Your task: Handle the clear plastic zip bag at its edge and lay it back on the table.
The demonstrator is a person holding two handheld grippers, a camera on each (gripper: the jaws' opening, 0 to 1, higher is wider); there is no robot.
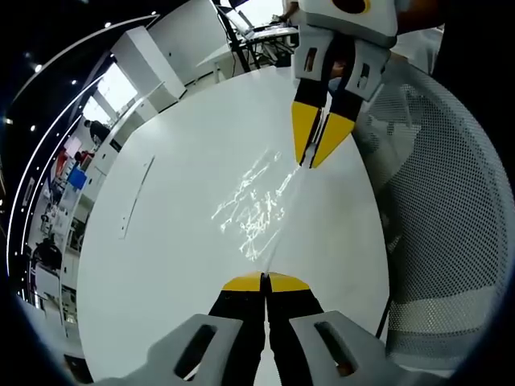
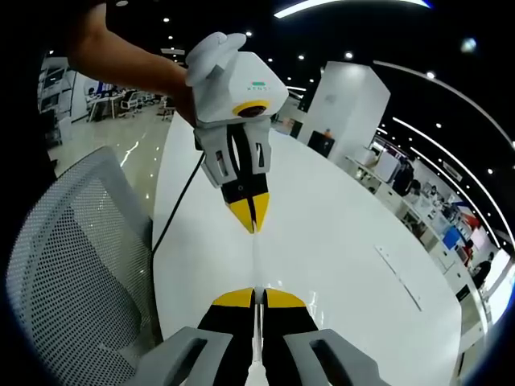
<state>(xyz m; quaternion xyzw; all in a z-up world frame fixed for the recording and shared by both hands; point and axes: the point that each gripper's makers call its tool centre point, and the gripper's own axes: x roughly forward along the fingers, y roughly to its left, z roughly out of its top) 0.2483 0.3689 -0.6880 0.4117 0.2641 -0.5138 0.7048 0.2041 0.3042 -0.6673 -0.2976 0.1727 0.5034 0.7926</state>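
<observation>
Both claws are closed on one clear crinkled plastic zip bag (image 1: 259,211), stretched between them above the white oval table (image 1: 161,265).

Left gripper (image 1: 265,282), yellow-tipped black jaws: jaws pressed together at the bottom of the left gripper view, pinching the near edge of the bag. In the right gripper view it comes in from the top left as a white-bodied claw (image 2: 251,215), tips nearly together on the far edge of the bag.

Right gripper (image 2: 258,297): jaws shut with only a thin slit, the bag's edge running into it as a pale line. In the left gripper view the same claw (image 1: 320,145) hangs from above, yellow tips converging on the bag's far edge.

The bag reads mostly as glints and creases; the outline is hard to trace, and I cannot tell how high it sits over the table.

Doing the step well, as judgement:
- Keep both pinches at the very edge, not deeper into the film.
- Keep the bag taut and level, so it doesn't fold under itself.
- Lower both ends together over a bare part of the table, away from the rim and the chair.
- Let the film touch down flat first, then open the jaws; opening one early would probably let it swing.

Counts:
- 1 bag
- 2 grippers
- 1 table
- 1 grey mesh-back chair (image 2: 72,265)
- 1 black cable (image 2: 179,201) trailing over the table edge
- 1 thin strip (image 2: 398,277) lying on the tabletop
</observation>
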